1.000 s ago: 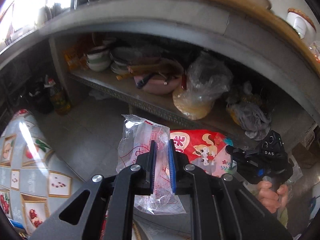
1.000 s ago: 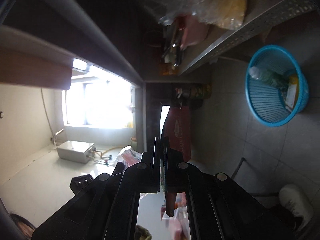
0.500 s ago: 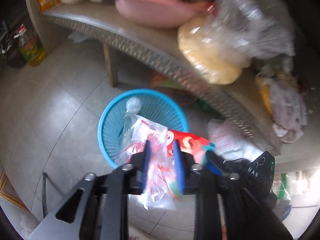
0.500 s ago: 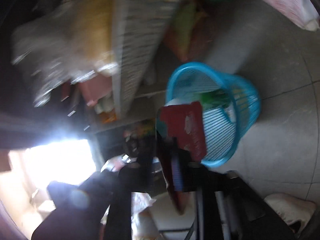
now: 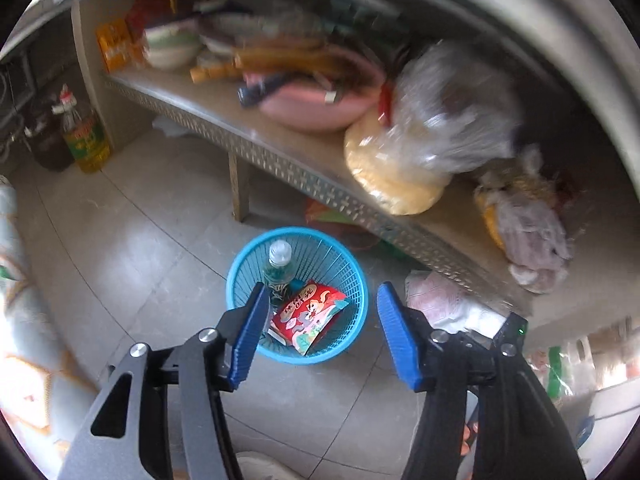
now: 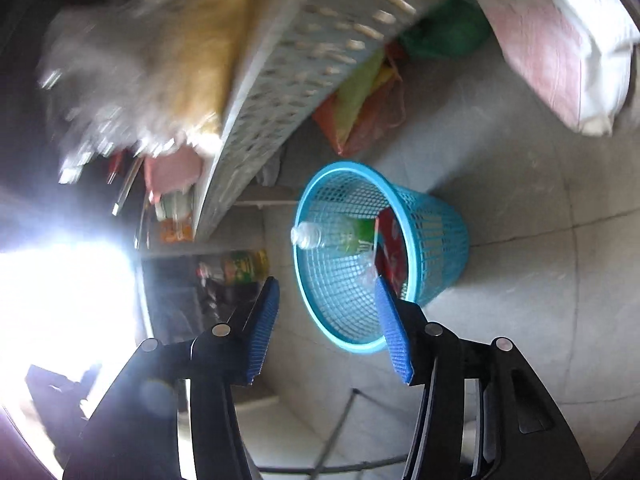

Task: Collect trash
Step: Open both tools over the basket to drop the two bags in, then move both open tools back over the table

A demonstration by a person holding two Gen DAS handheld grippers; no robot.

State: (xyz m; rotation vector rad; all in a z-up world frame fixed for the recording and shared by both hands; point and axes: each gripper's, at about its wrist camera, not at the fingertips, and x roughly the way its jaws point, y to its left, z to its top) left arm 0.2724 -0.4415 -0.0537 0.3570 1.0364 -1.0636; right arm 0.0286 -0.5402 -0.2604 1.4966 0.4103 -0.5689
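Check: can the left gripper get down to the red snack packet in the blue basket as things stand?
Probably yes. The left gripper is open and empty above the blue basket, whose mouth is uncovered. The red snack packet lies on top; only the plastic bottle leans beside it.

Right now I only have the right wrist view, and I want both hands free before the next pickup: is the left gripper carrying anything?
Observer: No. The left gripper hangs over the basket; its jaws have just been opening and nothing is between them.
Operator: The red packet is edge-on for me. How does it lie?
Observer: The red packet lies inside the basket with its printed face up, next to the bottle.
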